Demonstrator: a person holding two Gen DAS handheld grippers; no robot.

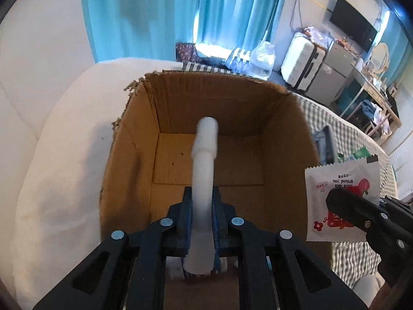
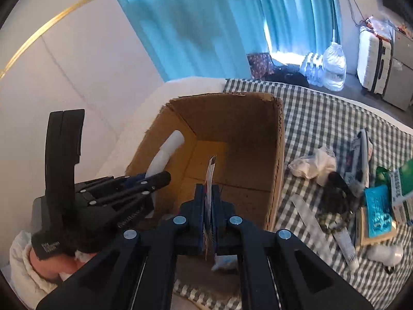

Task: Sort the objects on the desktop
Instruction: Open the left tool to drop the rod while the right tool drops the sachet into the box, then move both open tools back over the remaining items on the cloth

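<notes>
Left gripper (image 1: 202,206): jaws clamped on a white plastic tube (image 1: 205,155), which sticks forward over the open cardboard box (image 1: 129,155).
Right gripper (image 2: 209,196): jaws pressed flat on a thin white sachet (image 2: 211,173) with red print, held edge-up over the near rim of the box.
Box: stands on the checked cloth (image 2: 322,113) at its left edge, just beside a white cushion (image 1: 51,155); its bare floor shows.
Clutter (image 2: 361,193): lies on the cloth to the right of the box, near the right edge; a crumpled white tissue (image 2: 313,165), a white squeeze tube (image 2: 347,245), a teal packet (image 2: 380,209) and a green packet (image 2: 402,180).
Far: blue curtains (image 2: 206,25) and a white suitcase (image 2: 374,62) beyond the cloth.
</notes>
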